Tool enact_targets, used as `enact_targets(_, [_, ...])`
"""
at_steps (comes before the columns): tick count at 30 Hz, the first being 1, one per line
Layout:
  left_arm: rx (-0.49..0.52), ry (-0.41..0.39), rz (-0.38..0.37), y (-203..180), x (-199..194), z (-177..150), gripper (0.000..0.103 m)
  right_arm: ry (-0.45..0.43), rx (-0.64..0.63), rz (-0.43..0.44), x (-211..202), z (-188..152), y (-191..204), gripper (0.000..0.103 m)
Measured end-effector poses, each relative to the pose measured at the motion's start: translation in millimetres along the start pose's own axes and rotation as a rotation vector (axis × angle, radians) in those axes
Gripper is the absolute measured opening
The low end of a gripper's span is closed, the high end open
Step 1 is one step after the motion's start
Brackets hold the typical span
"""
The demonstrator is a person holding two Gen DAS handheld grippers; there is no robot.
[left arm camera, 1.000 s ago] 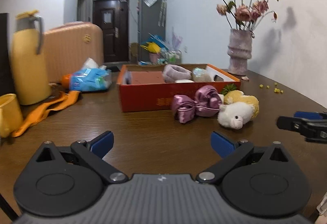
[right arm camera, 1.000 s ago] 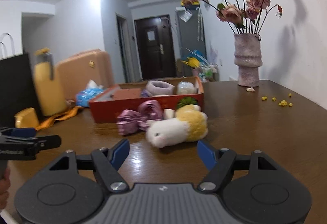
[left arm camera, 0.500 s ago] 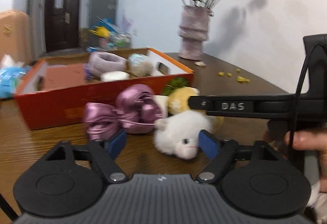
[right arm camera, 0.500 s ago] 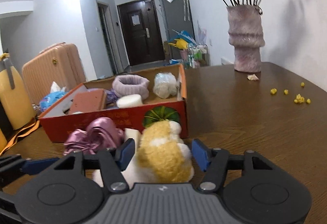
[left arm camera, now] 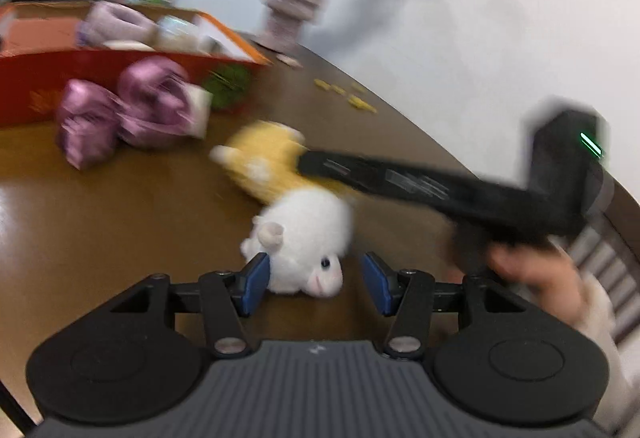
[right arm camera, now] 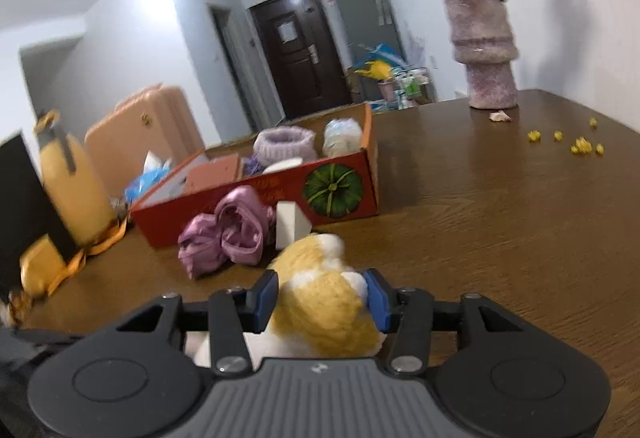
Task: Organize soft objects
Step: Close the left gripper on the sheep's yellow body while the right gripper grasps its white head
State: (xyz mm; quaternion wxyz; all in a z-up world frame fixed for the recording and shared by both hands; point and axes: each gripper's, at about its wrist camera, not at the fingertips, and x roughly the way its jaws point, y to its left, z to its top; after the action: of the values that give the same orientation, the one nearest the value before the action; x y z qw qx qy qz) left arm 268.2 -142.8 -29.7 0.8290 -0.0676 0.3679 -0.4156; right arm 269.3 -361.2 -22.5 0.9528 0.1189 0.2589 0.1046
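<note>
A white and yellow plush toy [left arm camera: 296,210] lies on the brown table [left arm camera: 100,198]. My left gripper [left arm camera: 316,278] is open, its blue pads on either side of the toy's white head. My right gripper [right arm camera: 322,296] is shut on the toy's yellow body [right arm camera: 324,302]; in the left wrist view it reaches in from the right [left arm camera: 304,160]. A purple satin bow [right arm camera: 228,230] and a white block [right arm camera: 290,224] lie in front of the red box [right arm camera: 336,190], which holds a lilac knitted ring [right arm camera: 285,144] and a pale bundle [right arm camera: 342,136].
A pink vase of dried roses [right arm camera: 482,54] stands at the back right, with yellow bits [right arm camera: 580,144] scattered near it. A yellow flask [right arm camera: 72,174], an orange strap [right arm camera: 92,250], a black bag [right arm camera: 20,214] and a blue packet [right arm camera: 148,178] are at the left.
Both grippers have moved in on the plush toy. The right gripper has closed on its yellow body, and the left gripper's pads now flank its white head.
</note>
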Motion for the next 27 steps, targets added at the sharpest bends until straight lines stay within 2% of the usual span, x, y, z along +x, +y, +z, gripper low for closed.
enact_targets(3, [0.027, 0.036, -0.065, -17, -3, -15, 0.052, 0.034, -0.081, 0.059, 3, 2, 13, 0.057])
enact_targets(6, [0.031, 0.025, -0.033, -21, -12, -20, 0.053, 0.014, -0.102, 0.096, -3, 6, 23, 0.057])
enact_targets(7, [0.03, 0.007, -0.024, -20, -19, -20, 0.056, -0.006, -0.1, 0.101, -10, 7, 23, 0.06])
enact_targets(8, [0.03, -0.014, -0.02, -19, -27, -19, 0.061, -0.03, -0.094, 0.104, -17, 6, 23, 0.067])
enact_targets(10, [0.036, -0.088, 0.047, -14, -44, -16, 0.07, -0.069, -0.083, 0.092, -34, 3, 20, 0.075])
enact_targets(13, [0.065, -0.174, 0.205, -6, -60, -10, 0.07, -0.069, -0.068, 0.048, -49, -11, 19, 0.075])
enact_targets(18, [0.038, -0.247, 0.313, 8, -56, 14, 0.07, -0.038, -0.058, 0.019, -52, -43, 33, 0.075])
enact_targets(20, [0.03, -0.243, 0.306, 9, -43, 25, 0.07, -0.006, -0.109, -0.002, -46, -53, 42, 0.073])
enact_targets(22, [0.028, -0.218, 0.3, 4, -27, 32, 0.07, 0.002, -0.172, -0.063, -48, -57, 47, 0.073])
enact_targets(24, [0.017, -0.19, 0.296, 3, -15, 33, 0.07, -0.017, -0.152, -0.085, -57, -56, 38, 0.073])
enact_targets(27, [-0.012, -0.162, 0.25, 5, -7, 20, 0.07, -0.029, -0.092, -0.101, -65, -55, 21, 0.073])
